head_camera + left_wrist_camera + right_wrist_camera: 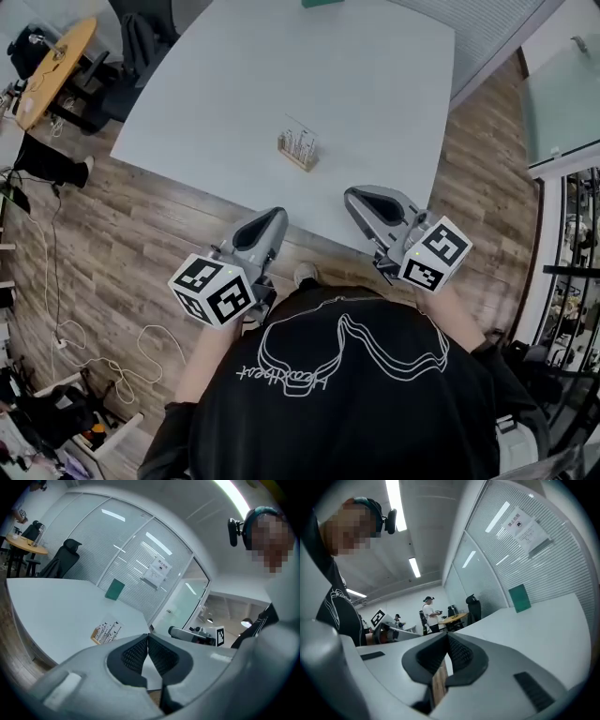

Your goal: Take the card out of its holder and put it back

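Wide pale table [234, 84], bare but for one small setup near its middle and a green flat thing [114, 589] at the far edge.

Left gripper [279, 216]: clenched on nothing, ribbed pads pressed tip to tip in its own view. Hangs at the near table edge, close to the person's body, with the tip about level with that edge and wooden floor below the rest.

Right gripper [351, 195]: likewise pinched closed and empty, pads meeting at the tips with only floor showing in the slit behind them. Sits just over the near edge of the table, to the right of the left one and well apart from it.

Wooden card holder [297, 157]: stands on the table beyond both grippers, farther in, roughly between their two lines of aim. Well apart from each, touched by neither. Shows in the left gripper view to the left of the closed tips, and not at all in the right gripper view.

Card [302, 141]: pale, with dark markings, upright in the holder's slot.

As for progress: looks either not yet begun or already finished, with the card seated and both tongs empty and away from it. Cannot tell which. If not begun, then everything is left: reach in, pinch the card's top edge, lift it clear, lower it back into the slot.
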`<state>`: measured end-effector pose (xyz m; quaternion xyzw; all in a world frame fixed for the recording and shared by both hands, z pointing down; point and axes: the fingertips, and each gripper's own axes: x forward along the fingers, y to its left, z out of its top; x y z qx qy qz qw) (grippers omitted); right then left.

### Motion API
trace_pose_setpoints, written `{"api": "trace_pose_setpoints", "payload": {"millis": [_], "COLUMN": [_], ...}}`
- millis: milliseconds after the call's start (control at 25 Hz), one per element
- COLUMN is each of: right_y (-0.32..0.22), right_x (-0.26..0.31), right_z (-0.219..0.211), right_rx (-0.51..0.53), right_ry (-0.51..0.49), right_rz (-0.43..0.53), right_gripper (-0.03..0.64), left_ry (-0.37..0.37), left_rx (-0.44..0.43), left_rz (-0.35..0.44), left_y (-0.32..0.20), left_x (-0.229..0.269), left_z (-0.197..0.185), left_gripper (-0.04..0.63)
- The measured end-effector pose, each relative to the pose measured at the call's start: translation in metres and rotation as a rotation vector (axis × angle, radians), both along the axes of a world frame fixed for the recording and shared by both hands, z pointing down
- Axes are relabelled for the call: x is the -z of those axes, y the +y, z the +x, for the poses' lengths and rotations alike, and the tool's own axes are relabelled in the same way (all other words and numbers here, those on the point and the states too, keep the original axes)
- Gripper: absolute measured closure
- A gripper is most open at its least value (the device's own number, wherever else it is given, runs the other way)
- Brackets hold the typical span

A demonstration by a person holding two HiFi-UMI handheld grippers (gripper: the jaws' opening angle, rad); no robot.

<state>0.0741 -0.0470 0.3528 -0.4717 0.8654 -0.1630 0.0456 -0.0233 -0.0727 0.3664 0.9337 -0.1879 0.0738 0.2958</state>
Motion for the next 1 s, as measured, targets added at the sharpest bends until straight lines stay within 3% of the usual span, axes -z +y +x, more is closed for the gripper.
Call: {"api": "trace_pose_setpoints", "payload": {"millis": [200,1000], "right_y": [0.049,0.168], "right_x": [0.016,0.038], "right_z": [-0.021,-0.028], "right_rx": [0.13,0.183], "right_ry": [-0.008,-0.034], "right_rz": [-0.042,-0.013], "right_gripper": [0.609,0.609], "left_ry": [0.001,0.025], "left_rx": [-0.027,-0.066], "left_rz": [0.062,0.189], "left_y": [0.042,0.167], "left_x": [0.023,0.059], "left_z": [0.007,0.017], "left_gripper": [0.581,0.581]}}
